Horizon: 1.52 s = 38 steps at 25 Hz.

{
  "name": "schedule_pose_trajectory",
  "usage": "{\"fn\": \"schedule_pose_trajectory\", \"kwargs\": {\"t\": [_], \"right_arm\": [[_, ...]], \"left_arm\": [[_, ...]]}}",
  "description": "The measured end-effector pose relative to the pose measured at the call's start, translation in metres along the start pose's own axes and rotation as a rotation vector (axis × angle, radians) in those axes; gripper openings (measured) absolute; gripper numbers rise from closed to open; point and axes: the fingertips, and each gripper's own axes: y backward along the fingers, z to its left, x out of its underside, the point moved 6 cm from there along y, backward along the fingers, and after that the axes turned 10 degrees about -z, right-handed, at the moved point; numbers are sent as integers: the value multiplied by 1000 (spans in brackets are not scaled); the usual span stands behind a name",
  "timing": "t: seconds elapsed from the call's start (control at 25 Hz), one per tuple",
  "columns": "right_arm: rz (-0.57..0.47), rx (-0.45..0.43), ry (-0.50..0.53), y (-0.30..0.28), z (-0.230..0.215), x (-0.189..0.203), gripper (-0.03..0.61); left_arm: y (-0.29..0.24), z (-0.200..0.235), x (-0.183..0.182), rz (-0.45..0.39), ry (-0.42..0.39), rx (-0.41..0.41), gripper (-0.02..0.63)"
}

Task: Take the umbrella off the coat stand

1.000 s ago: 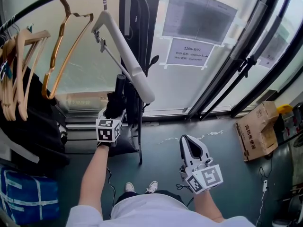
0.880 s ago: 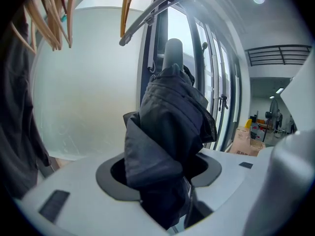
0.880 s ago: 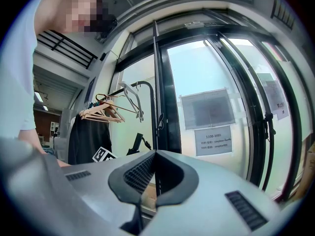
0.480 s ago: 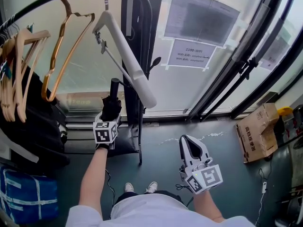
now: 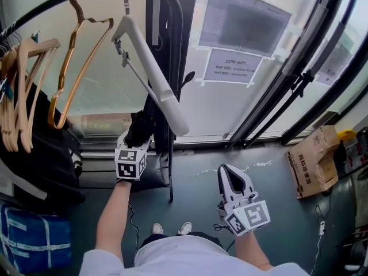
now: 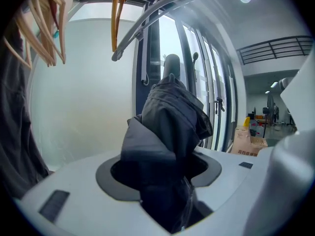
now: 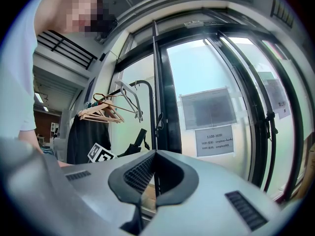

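A folded black umbrella [image 5: 140,132] stands upright in my left gripper [image 5: 138,138], just left of the black coat stand's post [image 5: 171,125]. Its top disappears behind a white hanger [image 5: 150,68]. In the left gripper view the dark umbrella fabric [image 6: 167,132] fills the gap between the jaws, the left gripper [image 6: 162,168] is shut on it, and the round handle end [image 6: 171,65] sticks up above. My right gripper [image 5: 230,171] hangs low at the right, shut and holding nothing. From the right gripper [image 7: 155,154] I see the umbrella [image 7: 139,139] at the stand.
Wooden hangers [image 5: 23,85] and a golden hanger [image 5: 77,62] hang on the curved rail above dark clothes [image 5: 34,160]. A blue bag [image 5: 34,240] lies at lower left. Glass doors with paper notices [image 5: 237,65] stand ahead. A cardboard box [image 5: 313,160] sits on the floor at right.
My left gripper dipped slightly left with the umbrella, then came back up to the right; the umbrella's top now sits behind the white hanger. The right gripper has stayed still.
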Motion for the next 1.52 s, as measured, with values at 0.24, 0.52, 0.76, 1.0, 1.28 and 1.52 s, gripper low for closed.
{"fn": "schedule_pose_trajectory", "kwargs": {"t": [0.24,0.52,0.76,1.0,1.28,1.52], "right_arm": [[-3,2,-7,-2,-4,1,18],[7,-21,-8,-8,0,4,17],[19,-32,0,-10,2,4,17],[26,-44,5,-13,4,4,18],[18,-60,5,-15,11,2,17],[14,-57,1,-12,15,2,18]], "left_arm": [[15,1,-2,-37,13,8,259],[35,-5,11,-110,48,29,255],[57,-20,9,-173,106,63,250],[62,-6,-11,-238,147,45,249],[63,-1,-8,-205,111,36,249],[63,-5,-10,-199,103,47,249]]}}
